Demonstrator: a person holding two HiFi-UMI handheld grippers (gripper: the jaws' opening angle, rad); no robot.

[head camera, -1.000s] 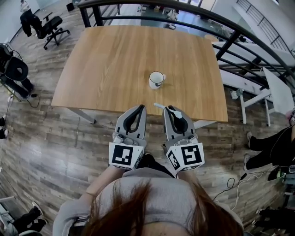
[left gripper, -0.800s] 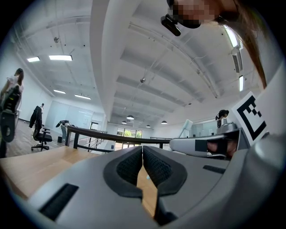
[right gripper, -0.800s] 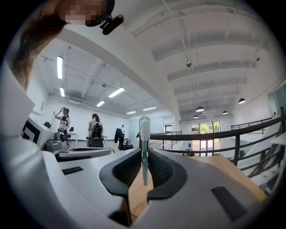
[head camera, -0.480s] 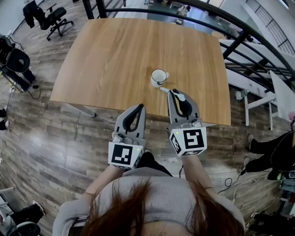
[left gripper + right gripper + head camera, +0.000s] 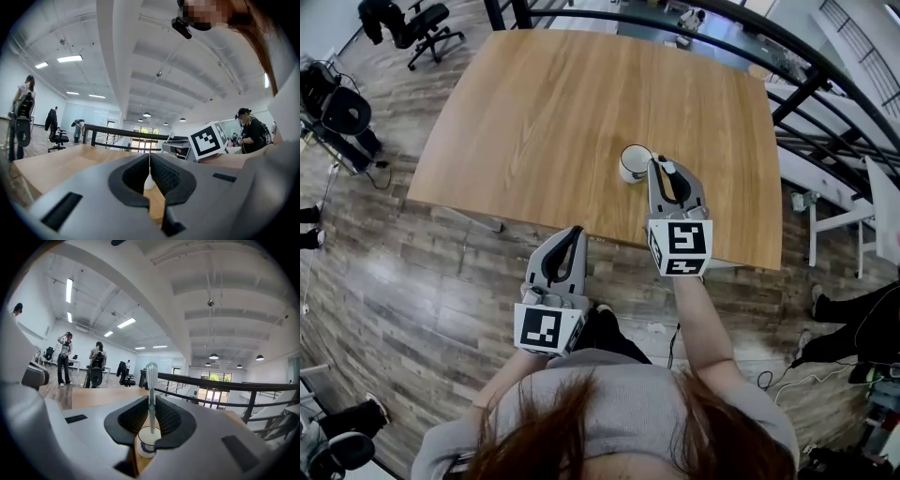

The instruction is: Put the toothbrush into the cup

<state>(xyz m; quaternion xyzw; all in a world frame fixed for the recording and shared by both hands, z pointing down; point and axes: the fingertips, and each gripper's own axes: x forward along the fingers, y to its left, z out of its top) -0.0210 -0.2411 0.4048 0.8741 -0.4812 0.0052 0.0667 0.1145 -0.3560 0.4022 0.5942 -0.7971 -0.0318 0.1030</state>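
A white cup [image 5: 633,163] with a dark print stands on the wooden table [image 5: 544,112], right of centre. My right gripper [image 5: 659,165] reaches over the table's near edge, its tips right beside the cup. It is shut on a pale toothbrush [image 5: 151,380], which stands upright between the jaws with its head up. In the right gripper view the cup [image 5: 148,442] sits just below the brush's lower end. My left gripper [image 5: 575,232] hangs lower, in front of the table's near edge, shut with nothing in it [image 5: 149,157].
A black railing [image 5: 750,28] runs behind the table's far and right sides. An office chair [image 5: 422,23] stands at far left. Other people stand or sit around the room. Wood-plank floor [image 5: 412,281] lies in front of the table.
My right gripper has carried the toothbrush forward over the table up to the cup. The left gripper has sunk and drawn back from the table's edge.
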